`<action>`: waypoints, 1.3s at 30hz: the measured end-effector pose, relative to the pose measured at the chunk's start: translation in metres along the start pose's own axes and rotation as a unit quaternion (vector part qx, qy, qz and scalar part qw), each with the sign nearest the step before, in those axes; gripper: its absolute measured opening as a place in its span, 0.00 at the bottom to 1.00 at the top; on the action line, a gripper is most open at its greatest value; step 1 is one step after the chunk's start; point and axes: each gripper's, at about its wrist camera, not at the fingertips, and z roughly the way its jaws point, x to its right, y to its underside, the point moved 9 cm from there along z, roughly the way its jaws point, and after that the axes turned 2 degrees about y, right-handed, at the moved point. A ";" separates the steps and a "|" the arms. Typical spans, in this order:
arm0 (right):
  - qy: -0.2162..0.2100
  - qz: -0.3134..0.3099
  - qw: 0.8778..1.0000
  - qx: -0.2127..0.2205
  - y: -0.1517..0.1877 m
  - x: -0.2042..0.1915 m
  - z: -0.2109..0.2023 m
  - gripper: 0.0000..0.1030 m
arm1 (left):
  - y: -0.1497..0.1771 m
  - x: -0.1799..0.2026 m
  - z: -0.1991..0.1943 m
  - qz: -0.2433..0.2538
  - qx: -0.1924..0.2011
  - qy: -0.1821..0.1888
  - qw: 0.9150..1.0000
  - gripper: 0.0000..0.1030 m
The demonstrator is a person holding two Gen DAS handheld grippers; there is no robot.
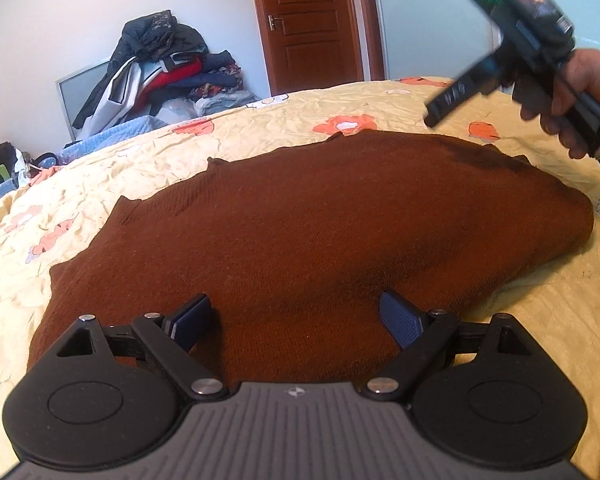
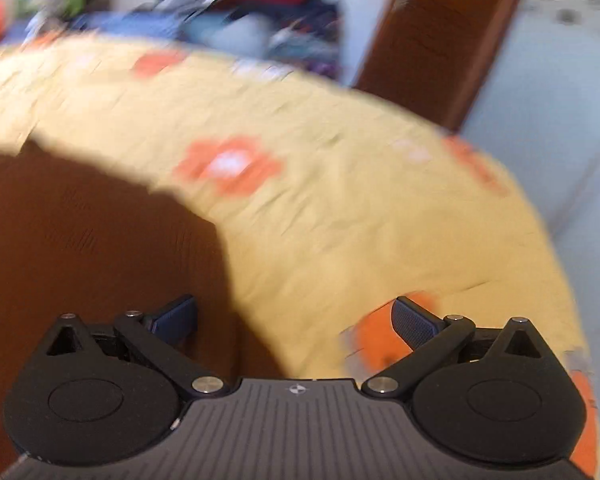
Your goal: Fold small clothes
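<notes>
**Brown sweater lying crosswise, left claw sitting over its near edge**

The brown sweater (image 1: 300, 224) is lying flat on the yellow bedspread (image 1: 260, 128), filling the middle of the left wrist view, its long axis running from the lower left of the frame to the right edge. The left claw (image 1: 296, 320) is hovering right over the near hem at the bottom of the frame, fingers spread wide and holding nothing.

The right claw (image 2: 296, 320) is likewise spread and empty (its own view is badly blurred). In that view the sweater is sitting at the left and lower left, so only its left finger is over the cloth. The left claw is looking nearer to the sweater; the right one (image 1: 452, 100) is hanging in the upper right of the left view, above the far right corner.
</notes>
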 end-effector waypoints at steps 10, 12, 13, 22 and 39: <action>-0.210 -0.002 0.977 -0.020 0.033 -0.068 0.003 1.00 | 0.001 -0.002 0.001 -0.006 -0.001 0.001 1.000 0.90; -0.174 0.041 0.983 -0.029 0.025 -0.050 0.009 1.00 | 0.001 -0.003 0.000 -0.007 0.000 0.002 1.000 0.90; -0.137 0.050 0.988 -0.046 0.023 -0.043 0.009 1.00 | 0.001 -0.004 -0.002 -0.009 0.001 -0.001 1.000 0.91; -0.228 -0.038 0.973 -0.026 0.063 -0.109 -0.059 1.00 | 0.006 -0.002 -0.009 -0.027 -0.012 0.016 0.999 0.91; -0.232 -0.101 0.968 0.009 0.083 -0.134 -0.104 1.00 | 0.066 -0.101 -0.077 -0.326 -0.022 -0.027 0.945 0.91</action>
